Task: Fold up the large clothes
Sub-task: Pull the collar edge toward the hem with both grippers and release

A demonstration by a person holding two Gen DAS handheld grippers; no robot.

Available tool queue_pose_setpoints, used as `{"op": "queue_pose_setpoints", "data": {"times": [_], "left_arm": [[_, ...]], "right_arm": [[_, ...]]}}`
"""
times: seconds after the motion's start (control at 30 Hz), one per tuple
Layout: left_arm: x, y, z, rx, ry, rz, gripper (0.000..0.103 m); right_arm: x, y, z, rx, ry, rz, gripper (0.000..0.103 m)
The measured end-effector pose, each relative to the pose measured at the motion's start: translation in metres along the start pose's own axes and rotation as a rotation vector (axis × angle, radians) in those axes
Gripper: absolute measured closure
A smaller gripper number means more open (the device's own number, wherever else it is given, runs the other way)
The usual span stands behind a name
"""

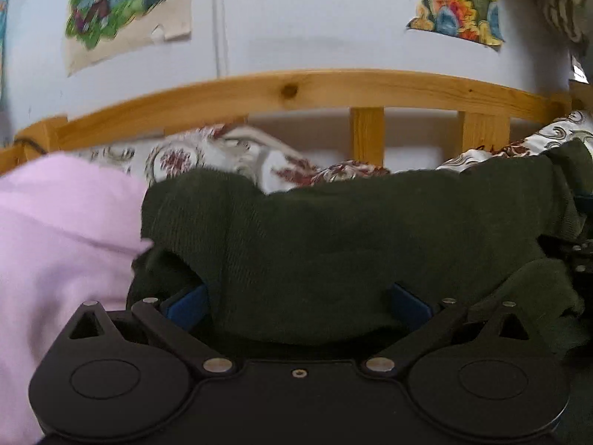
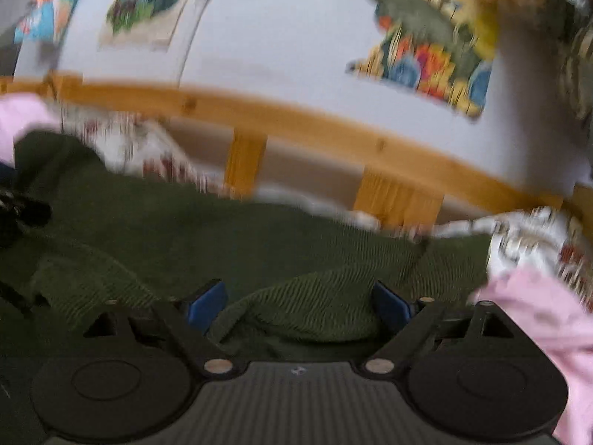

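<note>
A dark green knitted garment lies bunched on the bed and fills the middle of both views. My left gripper stands open, its blue pads wide apart. A fold of the green fabric drapes loosely between them and hides the fingertips. My right gripper is also open, with a ribbed hump of the same garment lying between its blue pads, which do not press on it. The right wrist view is blurred.
A pink garment lies to the left of the green one, and pink cloth also shows at the right. A floral bedsheet lies beyond. A wooden bed rail with slats runs along a pale wall hung with colourful posters.
</note>
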State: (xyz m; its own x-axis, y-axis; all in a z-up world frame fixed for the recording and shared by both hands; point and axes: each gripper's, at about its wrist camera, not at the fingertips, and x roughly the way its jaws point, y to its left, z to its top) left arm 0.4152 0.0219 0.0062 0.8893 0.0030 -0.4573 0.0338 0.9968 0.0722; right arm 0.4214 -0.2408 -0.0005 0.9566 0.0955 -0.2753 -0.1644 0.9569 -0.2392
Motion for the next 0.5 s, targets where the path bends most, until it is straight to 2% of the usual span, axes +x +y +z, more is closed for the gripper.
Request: {"op": "queue_pose_setpoints", "data": {"times": [0.17, 0.23, 0.3, 0.37, 0.5], "left_arm": [[0.012, 0.021, 0.006, -0.130, 0.113, -0.059, 0.001], [0.008, 0.030, 0.008, -0.164, 0.122, -0.072, 0.001], [-0.005, 0.038, 0.008, -0.195, 0.121, -0.074, 0.001], [-0.022, 0.043, 0.005, -0.202, 0.120, -0.082, 0.001], [-0.063, 0.041, -0.003, -0.153, 0.120, -0.086, 0.001]], "right_arm": [[-0.006, -0.002, 0.010, -0.012, 0.025, 0.016, 0.012], [-0.013, -0.009, 0.014, 0.013, 0.027, 0.034, 0.010], [-0.025, -0.018, 0.018, 0.057, 0.024, 0.047, 0.005], [-0.040, -0.028, 0.019, 0.099, 0.025, 0.036, 0.002], [-0.079, -0.048, 0.017, 0.169, 0.045, 0.048, 0.000]]}}
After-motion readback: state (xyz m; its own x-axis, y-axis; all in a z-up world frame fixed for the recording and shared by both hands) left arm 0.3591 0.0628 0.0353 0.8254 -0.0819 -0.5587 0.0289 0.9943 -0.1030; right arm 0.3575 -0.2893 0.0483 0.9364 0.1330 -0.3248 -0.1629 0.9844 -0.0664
